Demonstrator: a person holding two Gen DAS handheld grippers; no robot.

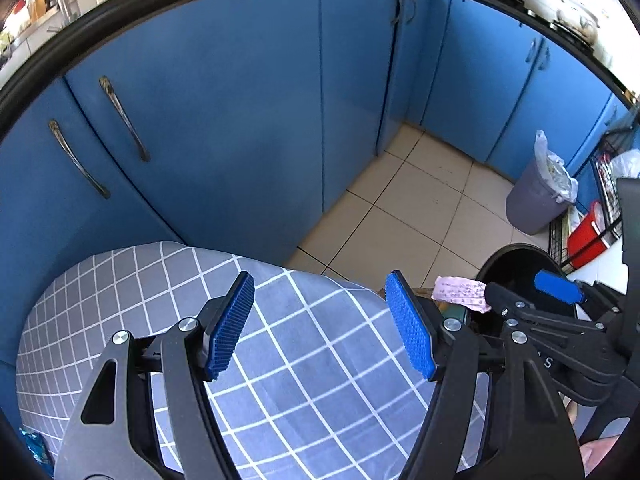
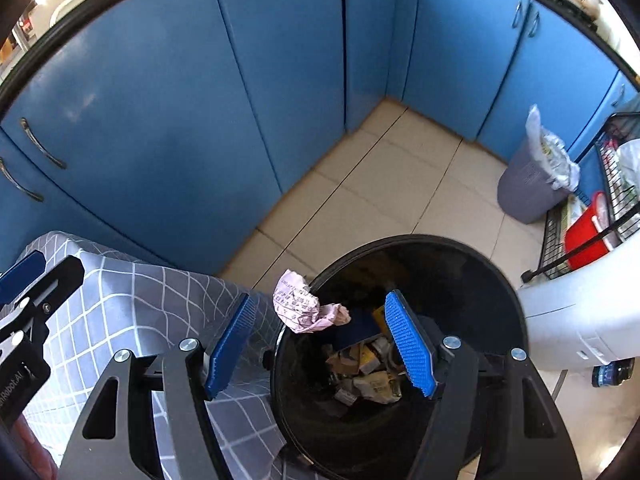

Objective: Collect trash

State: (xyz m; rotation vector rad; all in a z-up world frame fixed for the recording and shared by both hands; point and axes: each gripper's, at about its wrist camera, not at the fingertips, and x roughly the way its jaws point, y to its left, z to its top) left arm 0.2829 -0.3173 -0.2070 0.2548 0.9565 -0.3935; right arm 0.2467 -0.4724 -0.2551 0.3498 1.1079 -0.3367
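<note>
A crumpled pink paper slip with print on it hangs at the near-left rim of the black trash bin. It lies between the pads of my right gripper, which stands open above the bin, and neither pad touches it. Whether the slip is falling or resting on the rim I cannot tell. Several crumpled wrappers lie in the bin. My left gripper is open and empty over the grey checked tablecloth. From the left wrist view the slip shows beside the right gripper.
Blue cabinet doors wall in the tiled floor. A grey bin with a plastic liner stands at the right, beside a wire rack holding a red container. A white appliance sits right of the black bin.
</note>
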